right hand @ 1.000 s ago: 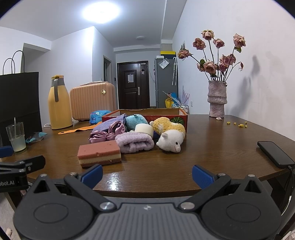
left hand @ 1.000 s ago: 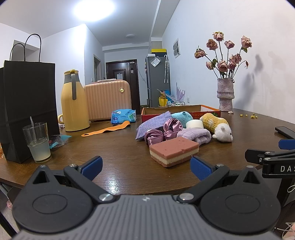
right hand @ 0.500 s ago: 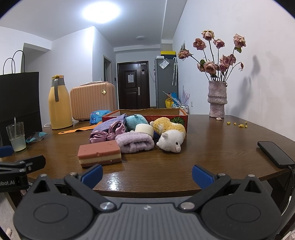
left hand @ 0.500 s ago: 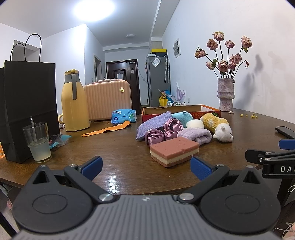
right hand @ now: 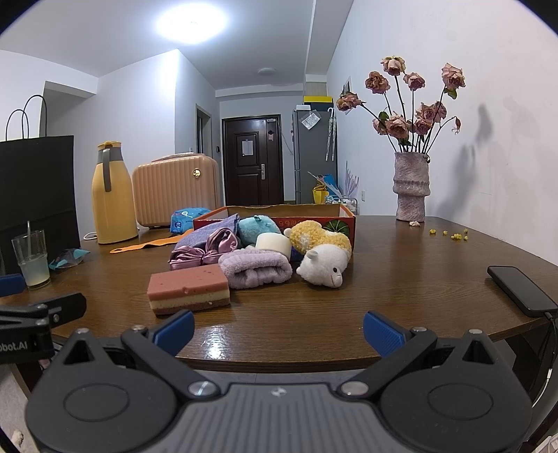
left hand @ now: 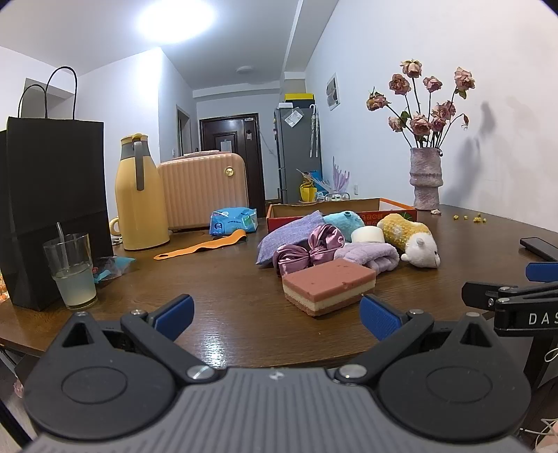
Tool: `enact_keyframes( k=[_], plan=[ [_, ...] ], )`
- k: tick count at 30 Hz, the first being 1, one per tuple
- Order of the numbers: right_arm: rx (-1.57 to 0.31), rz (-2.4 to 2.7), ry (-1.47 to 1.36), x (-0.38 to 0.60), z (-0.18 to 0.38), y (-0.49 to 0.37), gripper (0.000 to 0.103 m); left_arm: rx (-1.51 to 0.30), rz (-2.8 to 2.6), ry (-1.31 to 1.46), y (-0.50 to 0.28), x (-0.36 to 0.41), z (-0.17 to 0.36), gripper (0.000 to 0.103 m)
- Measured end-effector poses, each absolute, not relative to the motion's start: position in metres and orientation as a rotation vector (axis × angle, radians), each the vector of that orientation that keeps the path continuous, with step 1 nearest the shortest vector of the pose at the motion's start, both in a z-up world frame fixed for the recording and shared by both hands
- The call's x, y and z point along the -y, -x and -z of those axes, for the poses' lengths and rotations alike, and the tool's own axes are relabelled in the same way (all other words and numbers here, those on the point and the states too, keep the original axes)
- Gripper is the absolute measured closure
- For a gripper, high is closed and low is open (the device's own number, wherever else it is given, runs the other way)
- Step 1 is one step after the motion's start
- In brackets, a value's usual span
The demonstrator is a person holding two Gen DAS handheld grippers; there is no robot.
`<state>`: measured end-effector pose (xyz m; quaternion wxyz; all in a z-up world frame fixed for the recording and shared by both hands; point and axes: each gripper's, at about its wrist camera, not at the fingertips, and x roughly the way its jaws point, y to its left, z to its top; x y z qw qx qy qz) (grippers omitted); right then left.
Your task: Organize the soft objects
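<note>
White walls (left hand: 401, 45) and a white ceiling enclosed the room, with a bright ceiling light (left hand: 176, 19) glaring at upper centre. A dark door (right hand: 251, 160) closed the hallway at centre frame, a grey fridge (right hand: 312, 153) just right of it. A brown wooden table (right hand: 401, 278) filled the lower half.

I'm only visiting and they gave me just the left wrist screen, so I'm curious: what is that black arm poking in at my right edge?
Observer: That is the right gripper. Its own camera shows its jaws wide apart with nothing between them, short of the sponge.
Visitor: And the dark slab cut off at my right edge?
Observer: A phone, lying flat near the table edge, with a thin cable leaving its near end.
</note>
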<state>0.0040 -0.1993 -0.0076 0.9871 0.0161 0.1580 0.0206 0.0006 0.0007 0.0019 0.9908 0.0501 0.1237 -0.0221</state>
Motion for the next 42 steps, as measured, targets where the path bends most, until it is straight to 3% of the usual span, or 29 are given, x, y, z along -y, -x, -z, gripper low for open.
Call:
enact_keyframes(
  k=[13, 18, 19, 20, 22, 25, 26, 27, 31, 32, 36, 39, 42],
  plan=[
    [-0.282, -0.055, -0.017, 0.205, 0.001, -0.038, 0.000, -0.252, 0.010, -0.123, -0.046, -0.003, -0.004, 0.000],
    [-0.376, -0.279, -0.087, 0.210, -0.004, -0.104, 0.000, -0.433, 0.081, 0.047, -0.106, -0.013, -0.006, 0.000],
    [-0.418, -0.319, -0.095, 0.207, -0.004, -0.120, 0.000, -0.465, 0.093, 0.083, -0.116, -0.016, -0.003, 0.004],
    [-0.450, -0.345, -0.091, 0.204, -0.005, -0.135, 0.000, -0.487, 0.108, 0.116, -0.124, -0.018, -0.001, 0.019],
    [-0.446, -0.351, -0.077, 0.197, -0.005, -0.155, 0.004, -0.535, 0.129, 0.169, -0.144, -0.021, 0.003, 0.035],
    [-0.477, -0.364, -0.096, 0.186, -0.003, -0.186, 0.041, -0.594, 0.133, 0.238, -0.169, -0.025, 0.009, 0.044],
    [-0.505, -0.369, -0.115, 0.183, -0.001, -0.194, 0.059, -0.605, 0.142, 0.259, -0.175, -0.028, 0.010, 0.047],
    [-0.546, -0.382, -0.141, 0.181, 0.002, -0.205, 0.068, -0.613, 0.152, 0.279, -0.180, -0.029, 0.011, 0.050],
    [-0.631, -0.428, -0.263, 0.184, 0.015, -0.223, 0.075, -0.645, 0.201, 0.350, -0.188, -0.034, 0.012, 0.069],
    [-0.633, -0.442, -0.284, 0.187, 0.017, -0.222, 0.082, -0.651, 0.217, 0.368, -0.188, -0.035, 0.011, 0.072],
    [-0.658, -0.451, -0.369, 0.199, 0.020, -0.200, 0.081, -0.679, 0.253, 0.384, -0.181, -0.033, 0.010, 0.072],
    [-0.671, -0.452, -0.434, 0.209, 0.024, -0.192, 0.077, -0.692, 0.238, 0.370, -0.179, -0.029, 0.010, 0.057],
    [-0.693, -0.448, -0.473, 0.216, 0.029, -0.193, 0.070, -0.698, 0.257, 0.361, -0.180, -0.028, 0.010, 0.060]
  ],
)
